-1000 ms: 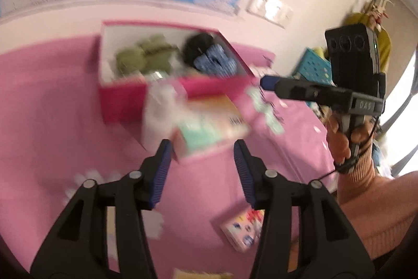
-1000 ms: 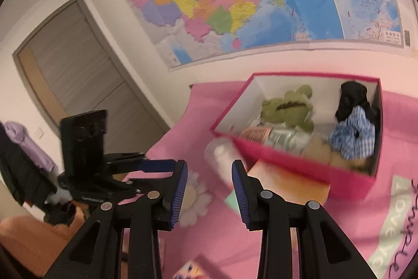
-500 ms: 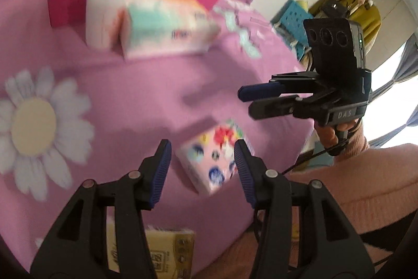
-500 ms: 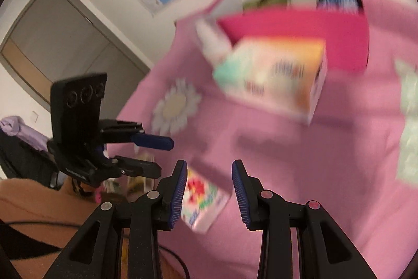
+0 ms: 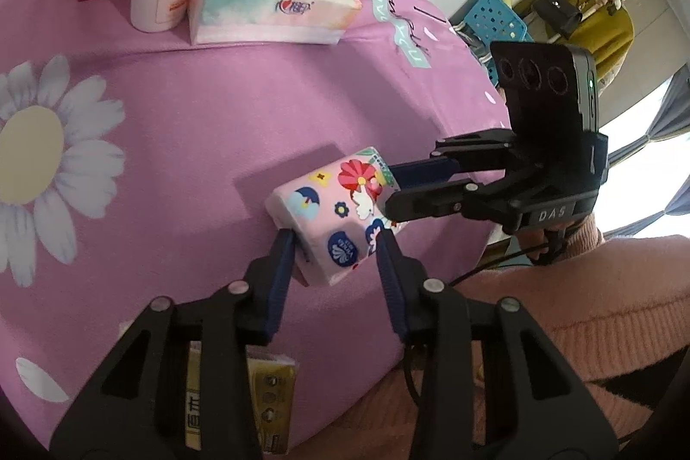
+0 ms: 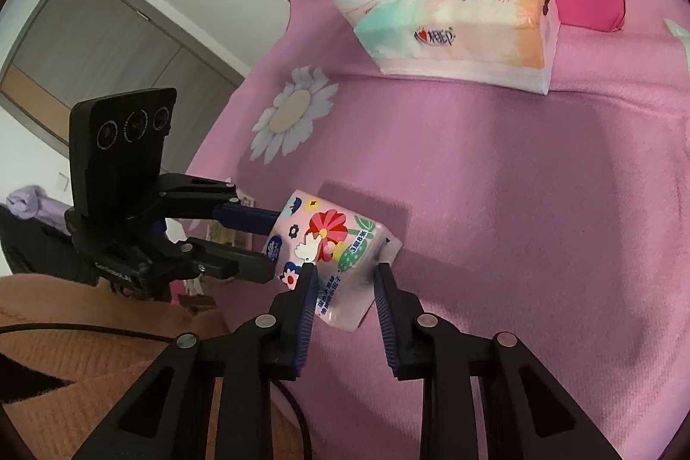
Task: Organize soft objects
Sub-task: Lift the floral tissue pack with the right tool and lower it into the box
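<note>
Your left tool [image 5: 336, 240] pointed steeply down, and its jaws had just been closing; both pads [image 5: 282, 257] pressed on the near end of the pack [image 5: 332, 218], one on each side. Your right tool [image 6: 345, 270] came in from the other side, also tilted down, with its jaws likewise just closing and its pads [image 6: 308, 287] squeezing the opposite end of the same pack. The two tools met at roughly a right angle. Your right hand [image 5: 539, 244] gripped the handle below its tool, the peach sleeve [image 5: 582, 309] close to your body.
</note>
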Tool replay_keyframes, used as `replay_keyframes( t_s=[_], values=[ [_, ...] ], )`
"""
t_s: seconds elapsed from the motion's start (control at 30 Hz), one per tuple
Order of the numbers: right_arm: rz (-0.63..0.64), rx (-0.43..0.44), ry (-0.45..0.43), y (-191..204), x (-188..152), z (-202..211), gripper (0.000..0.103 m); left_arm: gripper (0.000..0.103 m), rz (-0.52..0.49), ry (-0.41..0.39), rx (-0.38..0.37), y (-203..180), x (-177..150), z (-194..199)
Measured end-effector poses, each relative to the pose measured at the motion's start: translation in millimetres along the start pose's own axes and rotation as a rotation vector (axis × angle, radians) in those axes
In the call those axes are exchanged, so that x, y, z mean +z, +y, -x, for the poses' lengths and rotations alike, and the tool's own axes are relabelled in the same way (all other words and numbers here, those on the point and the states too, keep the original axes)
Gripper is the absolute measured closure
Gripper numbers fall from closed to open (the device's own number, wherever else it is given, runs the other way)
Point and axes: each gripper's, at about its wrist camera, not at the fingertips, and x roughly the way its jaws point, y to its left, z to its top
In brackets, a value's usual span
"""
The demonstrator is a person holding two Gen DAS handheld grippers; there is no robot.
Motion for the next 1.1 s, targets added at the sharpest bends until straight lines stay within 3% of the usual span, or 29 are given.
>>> replay_keyframes(
  t_s=[0.3, 0.77, 1.1],
  values=[
    [0.019, -0.036, -0.065, 2, 13, 13, 0.080, 0.062, -0.026, -0.076, 0.031, -4, 25, 12],
    [0.082, -0.091, -0.242, 4, 57, 60, 0.080, 0.062, -0.139, -0.234, 0.092, -19, 90, 45],
    [0.117, -0.129, -0.334, 6, 90, 84, 0.080, 0.062, -0.169, -0.276, 0.121, -23, 131, 56]
  ],
)
